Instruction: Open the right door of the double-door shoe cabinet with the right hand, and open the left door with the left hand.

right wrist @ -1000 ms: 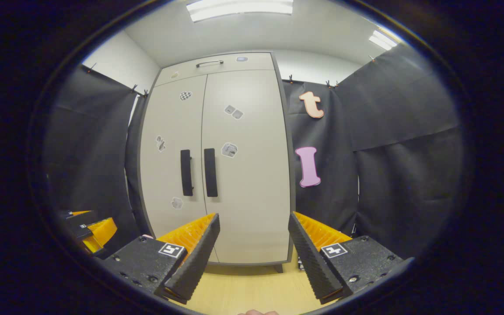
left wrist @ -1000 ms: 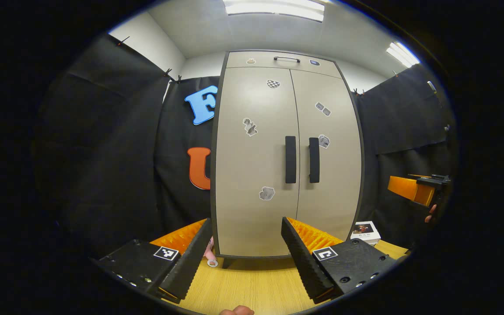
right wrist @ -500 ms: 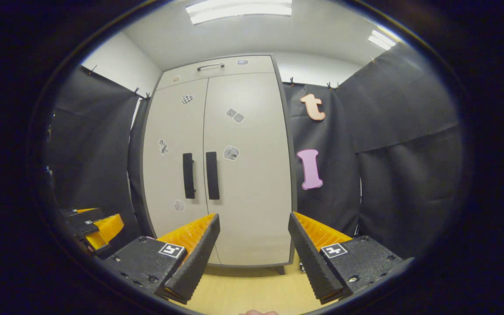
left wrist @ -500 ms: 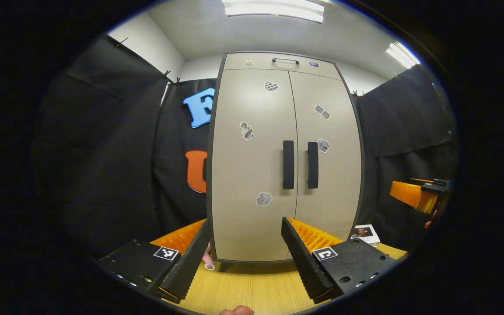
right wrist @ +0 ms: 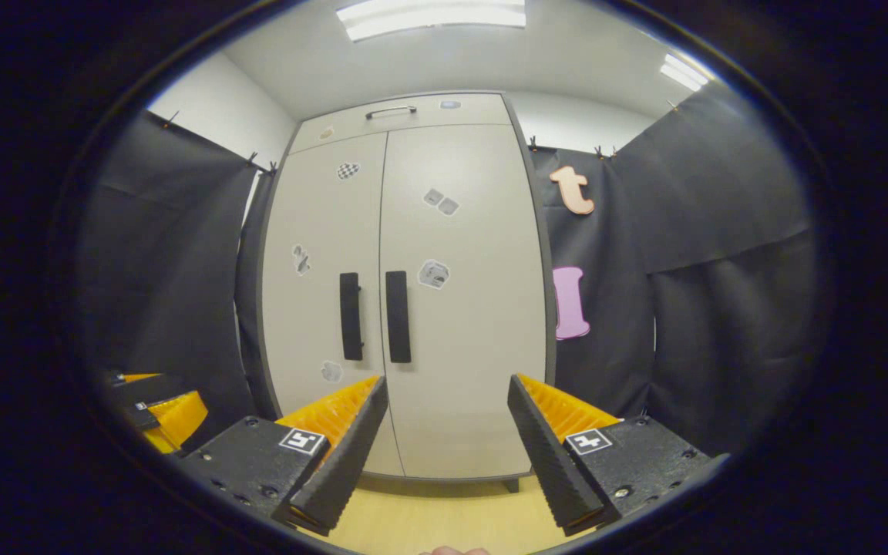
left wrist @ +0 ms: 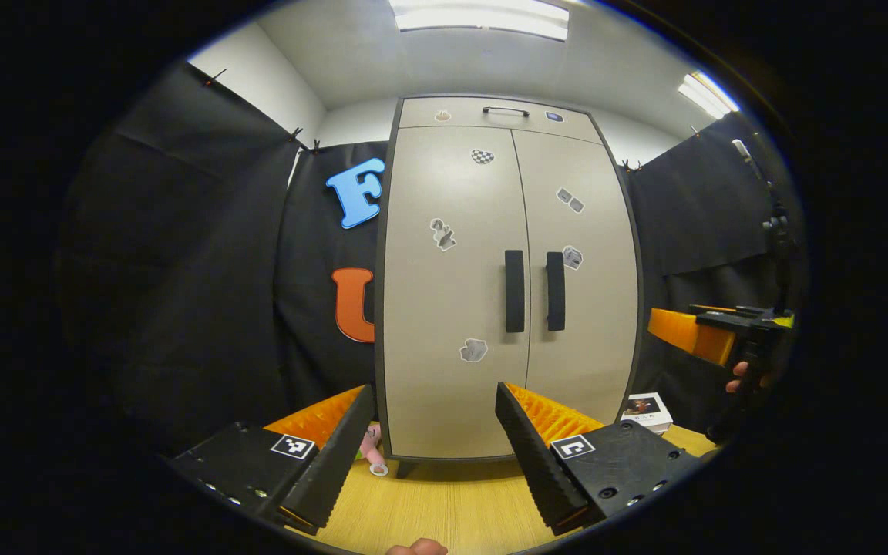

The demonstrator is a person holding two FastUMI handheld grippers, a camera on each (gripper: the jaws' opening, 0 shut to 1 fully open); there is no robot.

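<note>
You are facing the cabinet (left wrist: 506, 293), which is standing upright on the table (left wrist: 444, 509) with both doors shut, so the task is sitting at its opening step: the approach to the right door (right wrist: 463, 293). Your right gripper (right wrist: 444, 455) is hanging wide open with nothing between its fingers, well short of the cabinet, and it is pointing at the lower part of the right door rather than at the right handle (right wrist: 398, 316), which is sitting higher and toward the left in the right gripper view. Your left gripper (left wrist: 432, 455) is likewise gaping wide and holding nothing, aimed at the lower part of the left door (left wrist: 452, 293), with the left handle (left wrist: 514, 290) up and to the right of it. The two handles are running vertically, just beside each other on either side of the centre seam. For the next move, you are probably needing to raise the right gripper, bring it forward and straddle the right handle alone, without catching its neighbour, then close and swing the door outward on its far hinge. A small box (left wrist: 644, 411) is lying on the table near the cabinet's right corner, possibly in the door's sweep.
</note>
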